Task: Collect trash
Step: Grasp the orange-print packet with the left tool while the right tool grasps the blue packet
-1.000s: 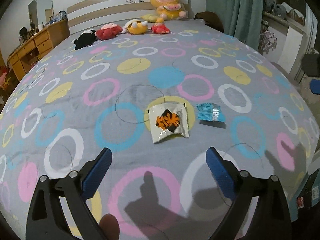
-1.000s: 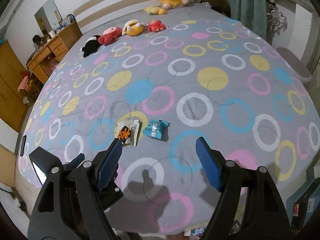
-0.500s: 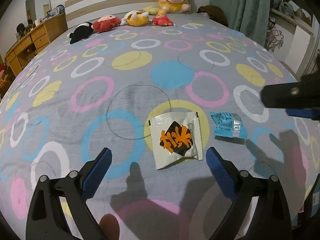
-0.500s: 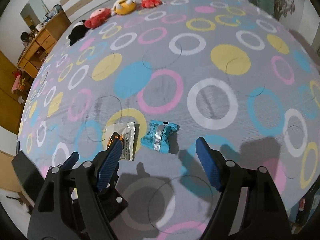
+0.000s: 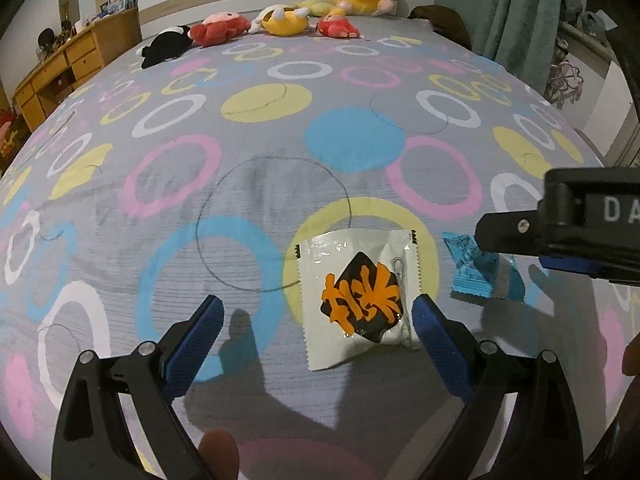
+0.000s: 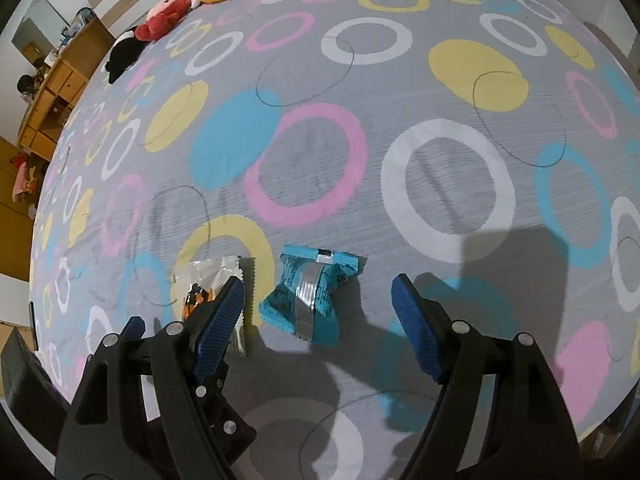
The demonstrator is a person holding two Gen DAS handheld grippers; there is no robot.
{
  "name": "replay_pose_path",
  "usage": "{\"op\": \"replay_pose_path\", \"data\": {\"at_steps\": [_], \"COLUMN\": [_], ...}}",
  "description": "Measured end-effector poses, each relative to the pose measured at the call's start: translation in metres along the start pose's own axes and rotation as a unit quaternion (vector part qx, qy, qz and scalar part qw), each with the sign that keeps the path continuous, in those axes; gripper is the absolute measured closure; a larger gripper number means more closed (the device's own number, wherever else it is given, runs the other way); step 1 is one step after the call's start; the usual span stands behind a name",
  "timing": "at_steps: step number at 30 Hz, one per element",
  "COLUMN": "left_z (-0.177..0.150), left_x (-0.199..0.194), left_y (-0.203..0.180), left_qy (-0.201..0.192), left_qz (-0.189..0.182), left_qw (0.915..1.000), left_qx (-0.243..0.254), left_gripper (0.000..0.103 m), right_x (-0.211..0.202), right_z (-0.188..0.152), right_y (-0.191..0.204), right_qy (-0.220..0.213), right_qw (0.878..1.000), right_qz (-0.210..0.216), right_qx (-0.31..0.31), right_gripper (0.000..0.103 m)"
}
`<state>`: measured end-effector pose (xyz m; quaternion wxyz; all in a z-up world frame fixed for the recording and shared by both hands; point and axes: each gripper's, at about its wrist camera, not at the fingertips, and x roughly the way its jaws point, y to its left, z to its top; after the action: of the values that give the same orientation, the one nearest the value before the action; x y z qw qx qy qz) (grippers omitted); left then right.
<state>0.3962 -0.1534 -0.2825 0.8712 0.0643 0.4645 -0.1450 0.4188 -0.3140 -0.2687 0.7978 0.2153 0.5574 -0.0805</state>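
A white snack wrapper [image 5: 360, 296] with an orange-and-black print lies flat on the grey circle-patterned bedspread [image 5: 256, 208]. My left gripper [image 5: 318, 320] hangs open just above it, and the wrapper lies nearer its right finger [image 5: 430, 324]. Right beside it lies a crumpled blue wrapper [image 6: 308, 284] with a silver stripe, also seen as the blue wrapper [image 5: 486, 272] in the left wrist view. My right gripper [image 6: 320, 292] stands open over the blue wrapper, fingers on either side, not touching it. Its left finger [image 6: 224, 312] covers part of the white wrapper [image 6: 212, 274].
Several plush toys [image 5: 280, 20] line the headboard at the far end. A wooden dresser [image 5: 60, 76] stands left of the bed and a green curtain [image 5: 516, 12] right. The bed's near edge [image 6: 592, 424] drops off at lower right. A fingertip [image 5: 218, 454] shows below.
Both grippers have sunk closer to the bed, each nearing its wrapper. The right gripper has come into the left wrist view from the right. Both stayed open.
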Motion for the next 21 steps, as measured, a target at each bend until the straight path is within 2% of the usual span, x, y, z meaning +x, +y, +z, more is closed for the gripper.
{"op": "replay_pose_path", "data": {"at_steps": [14, 16, 17, 19, 21], "left_z": [0.004, 0.004, 0.005, 0.005, 0.007], "left_x": [0.017, 0.019, 0.019, 0.018, 0.015], "left_y": [-0.005, -0.007, -0.008, -0.01, -0.008], "left_qy": [0.01, 0.007, 0.006, -0.004, -0.007], "left_qz": [-0.006, -0.002, -0.001, 0.009, 0.001], "left_qw": [0.9999, 0.9999, 1.0, 0.9999, 0.9999], "left_qx": [-0.008, -0.007, -0.007, -0.002, -0.008], "left_gripper": [0.011, 0.01, 0.011, 0.038, 0.085], "right_x": [0.03, 0.031, 0.03, 0.029, 0.027], "right_z": [0.009, 0.009, 0.008, 0.006, 0.006], "right_y": [-0.002, -0.005, -0.006, -0.006, -0.008], "right_qy": [0.025, 0.019, 0.016, 0.016, 0.013], "right_qw": [0.999, 0.999, 0.999, 1.0, 1.0], "right_qz": [0.004, -0.005, -0.013, -0.017, -0.014], "right_qx": [0.024, 0.03, 0.029, 0.016, 0.015], "right_gripper": [0.03, 0.04, 0.054, 0.06, 0.076]}}
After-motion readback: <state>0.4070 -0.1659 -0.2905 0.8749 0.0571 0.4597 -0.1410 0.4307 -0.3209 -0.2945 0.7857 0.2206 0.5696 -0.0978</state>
